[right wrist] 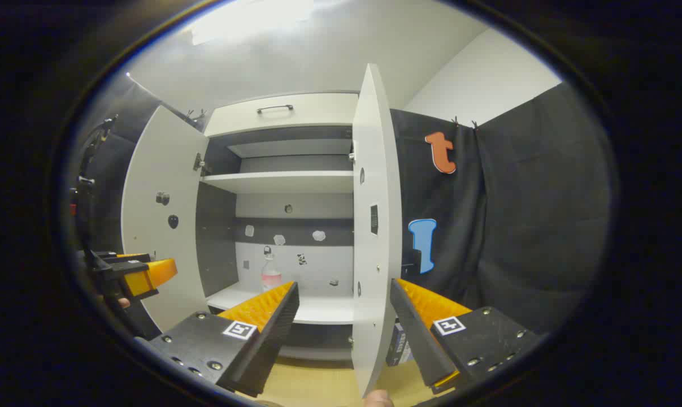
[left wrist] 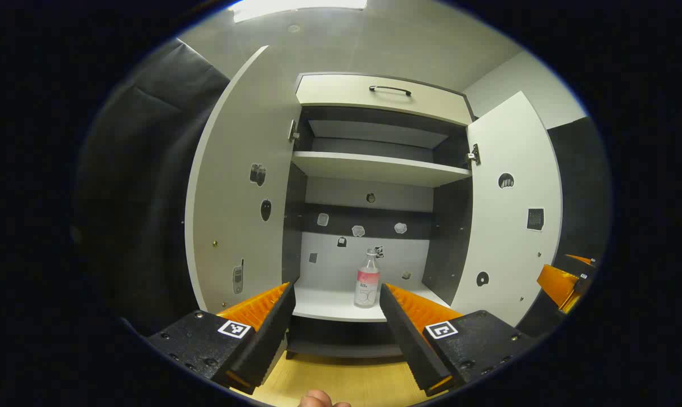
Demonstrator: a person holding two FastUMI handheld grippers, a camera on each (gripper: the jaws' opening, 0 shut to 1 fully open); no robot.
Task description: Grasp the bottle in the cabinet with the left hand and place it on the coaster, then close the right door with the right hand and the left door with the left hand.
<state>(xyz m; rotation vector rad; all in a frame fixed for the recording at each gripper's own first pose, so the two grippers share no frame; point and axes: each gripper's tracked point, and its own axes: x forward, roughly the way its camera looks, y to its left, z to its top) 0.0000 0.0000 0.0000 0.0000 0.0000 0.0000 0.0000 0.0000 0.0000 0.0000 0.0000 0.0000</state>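
White cabinet doors both hang open and the bottle [left wrist: 367, 281] sits untouched on the bottom shelf [left wrist: 329, 302], so nothing's done yet. My left hand-held gripper [left wrist: 336, 295] is spread wide facing it; right hand-held gripper [right wrist: 343, 294] spread too, straddling the right door [right wrist: 376, 226] edge.

I see the bottle [left wrist: 367, 281] upright on the cabinet's bottom shelf [left wrist: 324, 304], toward its front edge, right of centre. Left door [left wrist: 236, 192] and right door [left wrist: 510, 215] both stand swung open, with another shelf [left wrist: 374, 168] above.
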